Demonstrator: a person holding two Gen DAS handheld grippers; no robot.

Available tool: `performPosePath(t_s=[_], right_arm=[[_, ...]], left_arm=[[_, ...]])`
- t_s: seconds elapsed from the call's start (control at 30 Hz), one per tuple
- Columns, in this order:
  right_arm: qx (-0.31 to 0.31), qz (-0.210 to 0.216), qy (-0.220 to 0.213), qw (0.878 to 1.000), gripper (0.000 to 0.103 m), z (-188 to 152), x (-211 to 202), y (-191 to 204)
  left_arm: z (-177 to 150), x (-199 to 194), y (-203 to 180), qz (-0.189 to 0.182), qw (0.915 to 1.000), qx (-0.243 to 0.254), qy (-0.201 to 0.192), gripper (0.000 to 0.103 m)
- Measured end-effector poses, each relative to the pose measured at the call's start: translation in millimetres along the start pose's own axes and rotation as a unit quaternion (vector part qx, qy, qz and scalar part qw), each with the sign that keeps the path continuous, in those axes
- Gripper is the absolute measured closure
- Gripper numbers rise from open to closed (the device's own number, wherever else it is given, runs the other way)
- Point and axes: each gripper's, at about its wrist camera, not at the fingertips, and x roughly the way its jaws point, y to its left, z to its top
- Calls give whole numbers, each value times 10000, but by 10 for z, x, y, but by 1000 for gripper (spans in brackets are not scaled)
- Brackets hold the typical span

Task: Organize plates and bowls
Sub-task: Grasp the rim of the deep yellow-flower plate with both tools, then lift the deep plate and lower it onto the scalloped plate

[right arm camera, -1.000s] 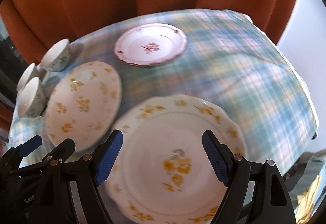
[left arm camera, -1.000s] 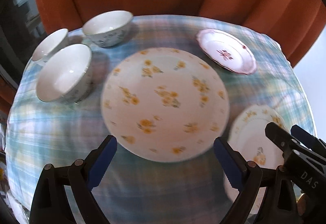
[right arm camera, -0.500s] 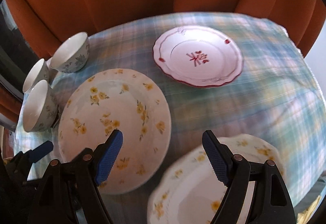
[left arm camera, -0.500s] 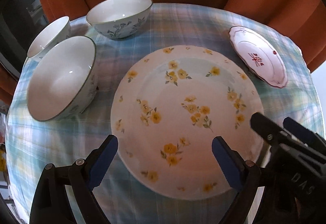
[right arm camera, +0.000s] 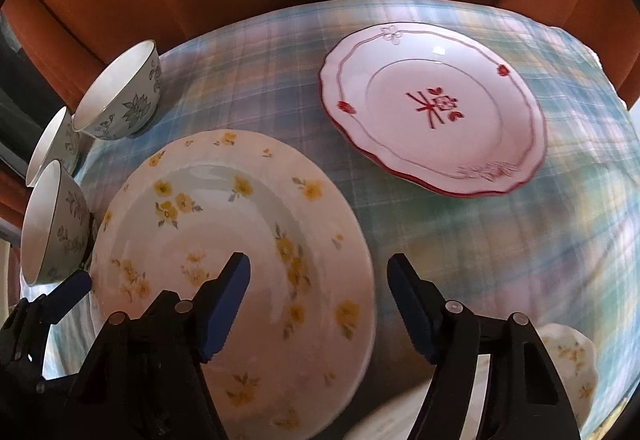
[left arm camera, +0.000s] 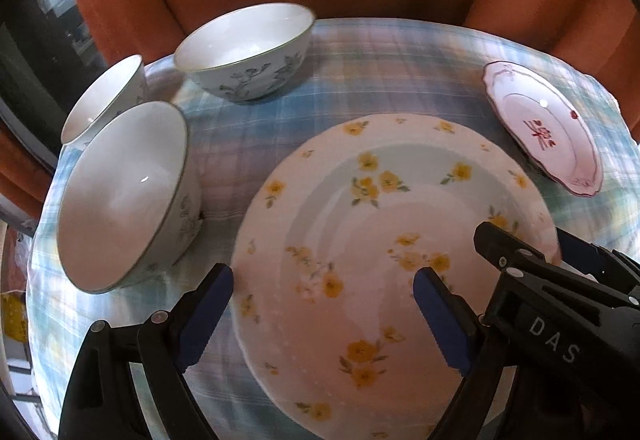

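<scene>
A: What sits on the worktop?

B: A plaid tablecloth (left arm camera: 400, 72) covers it. In the middle lies a large plate with yellow flowers (left arm camera: 384, 264), flat and empty. To its left stand three white bowls with blue-grey flower prints outside. The nearest bowl (left arm camera: 120, 196) is just beside the plate's left rim; whether they touch I cannot tell. Behind it is a second bowl (left arm camera: 104, 100), close against it, and a third bowl (left arm camera: 244, 48) stands further back, apart from the plate.

A: Anything in the bowls?

B: Their insides show only bare white glaze.

A: And on the right?

B: A smaller scalloped plate with a red rim (right arm camera: 436, 108) and a red motif at its centre lies at the far right, apart from the yellow-flowered plate, with cloth between them. It holds nothing. In the right wrist view a pale plate edge with yellow flowers (right arm camera: 572, 356) shows at the bottom right, mostly hidden behind the gripper.

A: How do the grippers stand?

B: The left gripper (left arm camera: 324, 308) has its jaws spread wide over the near half of the big plate, one blue pad by the left rim, the other above the plate's inner part; nothing is between them but the plate below. The right gripper (right arm camera: 320, 300) also has its jaws wide apart, straddling the big plate's right rim, gripping nothing. The two grippers are side by side.
</scene>
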Motion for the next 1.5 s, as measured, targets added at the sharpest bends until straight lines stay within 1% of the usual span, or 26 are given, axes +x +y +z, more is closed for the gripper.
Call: performPosePath(t_s=[0.07, 0.1, 0.17, 0.37, 0.47, 0.57, 0.9, 0.97, 1.07, 1.1, 1.17, 1.23, 1.37, 1.43, 1.5], right_arm=[[-38, 34, 25, 10000, 32, 14, 23, 36], [-62, -32, 20, 10000, 32, 15, 30, 51], [-72, -85, 31, 9999, 32, 13, 52, 61], [-26, -191, 66, 9998, 32, -5, 32, 85], [9, -199, 120, 9997, 32, -64, -2, 110], [3, -190, 256, 9995, 32, -173, -35, 182], [-38, -99, 501, 9987, 33, -679, -232, 406], [-201, -108, 466, 9987, 34, -783, -293, 490], [-165, -15, 546, 9984, 34, -960, -361, 575], [-152, 11, 564, 9983, 34, -1002, -377, 599], [-166, 50, 595, 9981, 35, -1091, -404, 634], [-240, 42, 639, 9977, 38, -1146, -420, 681], [-210, 59, 656, 9976, 42, -1200, -417, 687], [-103, 95, 626, 9979, 43, -1197, -408, 656], [-180, 27, 559, 9983, 43, -1202, -386, 680]], left_arm=[[-2, 57, 49, -35, 9999, -85, 122, 13], [-2, 92, 78, -77, 9997, -138, 178, 14], [-2, 133, 116, -168, 9995, -200, 193, 19], [-28, 96, 181, -184, 9996, -132, 196, 28], [-95, 62, 224, -143, 9995, -76, 288, 28], [-261, -23, 315, -100, 9993, -73, 347, 28], [-780, -256, 598, -196, 9983, -77, 537, 28], [-891, -319, 676, -207, 9981, -110, 571, 30], [-1029, -397, 791, -238, 9975, -124, 654, 32], [-1046, -419, 843, -251, 9975, -84, 661, 32], [-1081, -443, 916, -286, 9974, -93, 661, 37], [-1106, -472, 979, -294, 9974, -147, 645, 38], [-1138, -529, 1002, -276, 9976, -179, 616, 37], [-1123, -503, 978, -241, 9977, -151, 621, 36], [-1133, -477, 935, -181, 9977, -45, 647, 34]])
